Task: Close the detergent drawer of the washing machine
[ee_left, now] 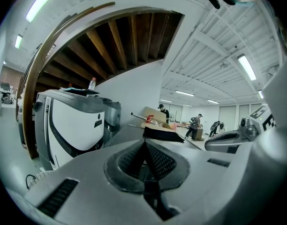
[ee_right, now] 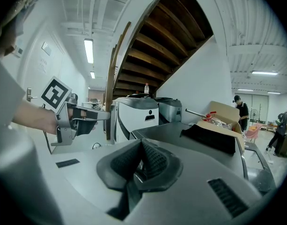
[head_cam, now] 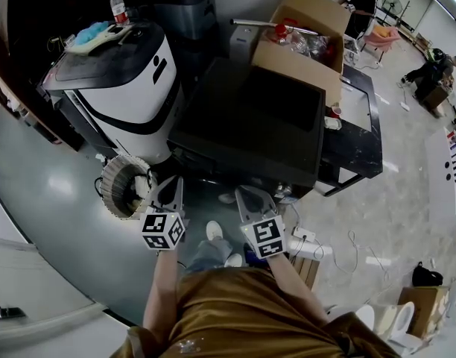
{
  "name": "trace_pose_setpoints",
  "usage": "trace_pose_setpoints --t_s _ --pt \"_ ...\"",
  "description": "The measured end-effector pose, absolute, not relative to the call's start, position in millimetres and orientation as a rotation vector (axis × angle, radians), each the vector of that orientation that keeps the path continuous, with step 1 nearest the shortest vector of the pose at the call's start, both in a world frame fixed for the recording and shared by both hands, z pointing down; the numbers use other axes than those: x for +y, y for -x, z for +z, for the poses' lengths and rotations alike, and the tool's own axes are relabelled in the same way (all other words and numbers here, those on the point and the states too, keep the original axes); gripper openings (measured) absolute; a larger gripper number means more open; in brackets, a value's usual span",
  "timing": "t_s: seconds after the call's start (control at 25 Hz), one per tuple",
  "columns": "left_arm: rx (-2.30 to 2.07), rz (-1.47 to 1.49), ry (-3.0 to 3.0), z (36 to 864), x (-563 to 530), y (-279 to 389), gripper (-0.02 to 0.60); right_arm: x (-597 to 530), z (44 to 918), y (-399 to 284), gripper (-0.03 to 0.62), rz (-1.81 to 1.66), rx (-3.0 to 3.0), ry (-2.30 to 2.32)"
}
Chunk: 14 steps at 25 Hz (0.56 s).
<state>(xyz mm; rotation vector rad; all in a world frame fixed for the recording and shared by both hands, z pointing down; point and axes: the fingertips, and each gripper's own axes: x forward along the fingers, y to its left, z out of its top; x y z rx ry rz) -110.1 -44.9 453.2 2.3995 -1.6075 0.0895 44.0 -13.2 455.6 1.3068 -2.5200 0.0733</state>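
Note:
The washing machine (head_cam: 250,125) is a dark box seen from above, just beyond both grippers; its grey top also shows in the left gripper view (ee_left: 127,134) and the right gripper view (ee_right: 167,131). Its front face is hidden under the top edge, so I cannot make out the detergent drawer. My left gripper (head_cam: 167,191) is shut and empty, near the machine's front left corner. My right gripper (head_cam: 250,197) is shut too, with nothing between its pads, by the front edge. The left gripper (ee_left: 144,145) and the right gripper (ee_right: 141,145) point almost level across the top.
A white and black machine (head_cam: 131,88) with a water bottle (head_cam: 118,6) on it stands to the left. An open cardboard box (head_cam: 302,28) sits on the washer's far side. A ribbed drum (head_cam: 124,186) and a power strip (head_cam: 302,236) lie on the floor. People (head_cam: 433,69) work far right.

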Motion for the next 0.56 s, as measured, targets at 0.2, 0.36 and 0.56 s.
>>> trace_pose_setpoints --t_s 0.2,0.36,0.56 --pt "-1.606 0.090 -2.401 453.4 -44.6 107.9 0.025 -12.0 456.3 -46.6 0.012 0.075 -2.520 -1.307" --pt "-1.605 0.087 -2.396 454.6 -44.4 109.4 0.025 -11.2 456.7 -47.4 0.012 0.074 -2.521 -1.307" --pt "-1.608 0.094 -2.384 456.9 -43.4 112.4 0.025 -9.5 456.3 -49.2 0.012 0.079 -2.515 -1.305"
